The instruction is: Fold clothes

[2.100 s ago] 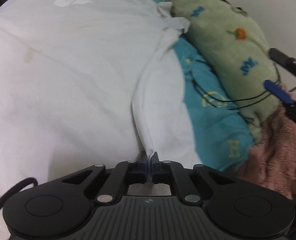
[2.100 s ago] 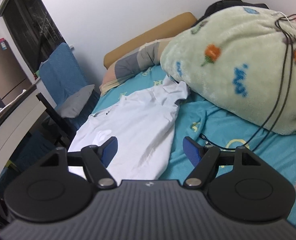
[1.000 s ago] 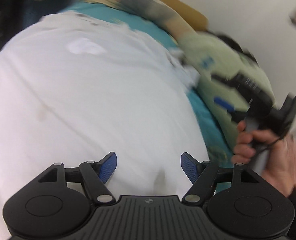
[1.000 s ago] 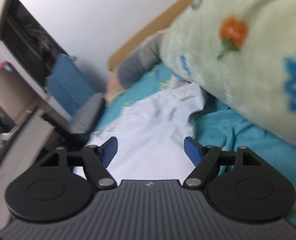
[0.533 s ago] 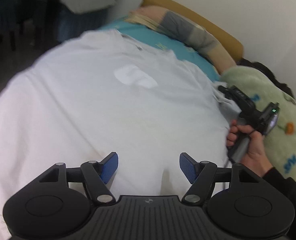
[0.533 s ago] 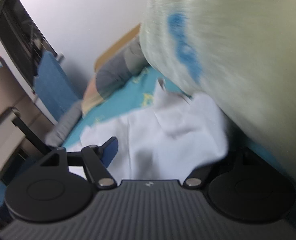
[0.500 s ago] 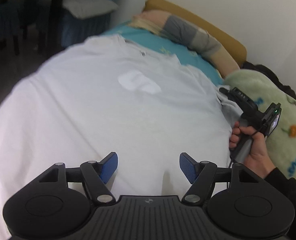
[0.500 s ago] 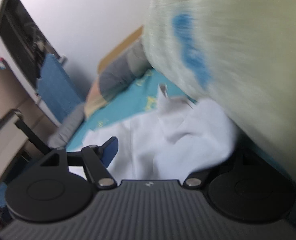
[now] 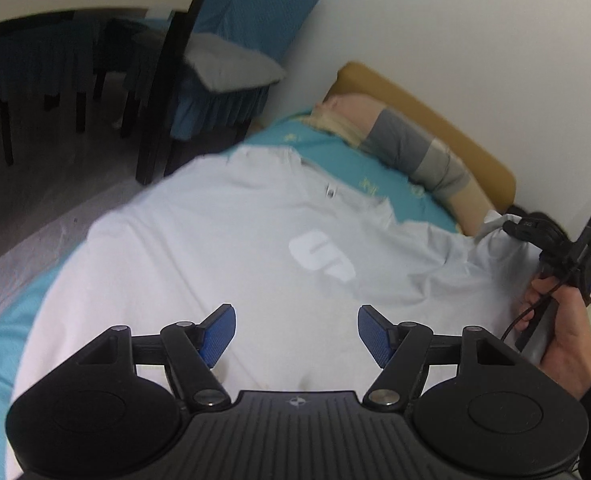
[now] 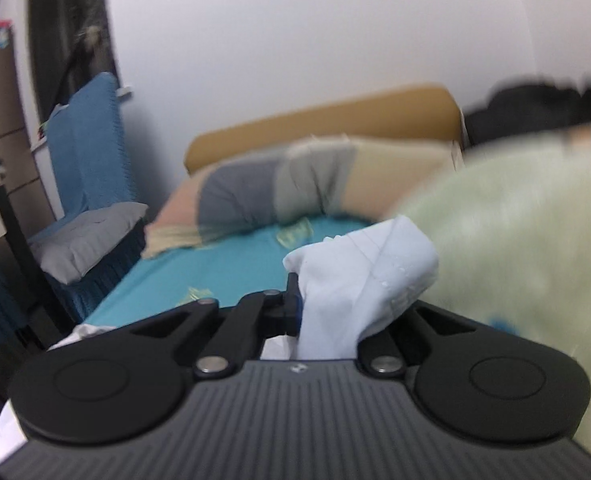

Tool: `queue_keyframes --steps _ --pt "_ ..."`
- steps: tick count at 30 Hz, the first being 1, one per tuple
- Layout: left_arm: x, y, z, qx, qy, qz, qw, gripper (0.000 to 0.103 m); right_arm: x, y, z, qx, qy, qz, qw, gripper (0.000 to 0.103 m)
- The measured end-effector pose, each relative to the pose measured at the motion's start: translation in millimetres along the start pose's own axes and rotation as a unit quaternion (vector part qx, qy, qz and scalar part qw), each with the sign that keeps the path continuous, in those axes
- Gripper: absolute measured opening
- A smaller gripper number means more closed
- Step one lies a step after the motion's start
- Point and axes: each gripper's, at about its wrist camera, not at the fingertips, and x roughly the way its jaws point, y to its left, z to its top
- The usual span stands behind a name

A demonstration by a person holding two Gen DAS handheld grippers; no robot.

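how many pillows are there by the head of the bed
1 shows: a striped peach, grey and beige pillow lying along the tan headboard. The green blanket may hide others. A grey cushion sits on the blue chair off the bed.

Right tongs (image 10: 327, 312) far finger hidden behind bunched white T-shirt (image 10: 359, 280), green blanket (image 10: 535, 240) blurred

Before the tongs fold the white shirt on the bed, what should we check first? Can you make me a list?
1. Right tongs pinching the shirt sleeve: ok, shut on it.
2. Left tongs free: ok, open above the shirt, holding nothing.
3. Shirt body lying flat: ok, spread out logo up.
4. Green blanket away from the sleeve: not ok, right beside it.
5. How firm the sleeve grip is: cannot tell, the cloth hides one finger.
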Motion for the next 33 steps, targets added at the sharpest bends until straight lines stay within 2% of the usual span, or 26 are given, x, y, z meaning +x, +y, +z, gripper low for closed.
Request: queue_keyframes --steps 3,8,13,17,19,20,22,24,28,30,33 --pt "-19 10 12 -0.002 -0.018 -0.004 0.9998 0.070 -20 56 16 -0.058 -0.016 -0.002 0.998 0.006" --pt "-37 39 30 -0.014 -0.035 -0.002 0.9993 0.070 -28 162 0 -0.160 -0.018 0.009 0.987 0.006" --pt "-32 71 43 -0.008 -0.032 0.026 0.9991 0.070 13 250 -68 -0.215 0.037 0.038 0.975 0.007" --pt "-19 95 46 -0.013 -0.032 0.059 0.9977 0.070 54 283 -114 -0.235 0.080 0.047 0.968 0.008" --pt "-6 100 47 -0.016 -0.020 0.065 0.9976 0.070 59 284 -120 -0.220 0.096 0.060 0.969 0.012" --pt "0 100 46 -0.015 -0.011 0.059 0.9981 0.070 58 283 -120 -0.209 0.103 0.068 0.970 0.018" --pt "10 99 43 -0.010 0.004 0.049 0.9987 0.070 58 281 -121 -0.187 0.117 0.083 0.972 0.060" --pt "18 96 40 -0.002 0.016 0.041 0.9990 0.070 57 278 -121 -0.164 0.131 0.099 0.973 0.076" --pt "22 89 31 0.001 0.031 0.018 0.9994 0.070 40 271 -113 -0.126 0.146 0.125 0.973 0.076" --pt "15 84 25 0.013 0.030 0.004 0.9995 0.070 2 255 -104 -0.110 0.140 0.124 0.976 0.076" --pt "8 71 18 0.030 0.017 0.003 0.9994 0.070 -60 227 -92 -0.086 0.132 0.119 0.980 0.076"
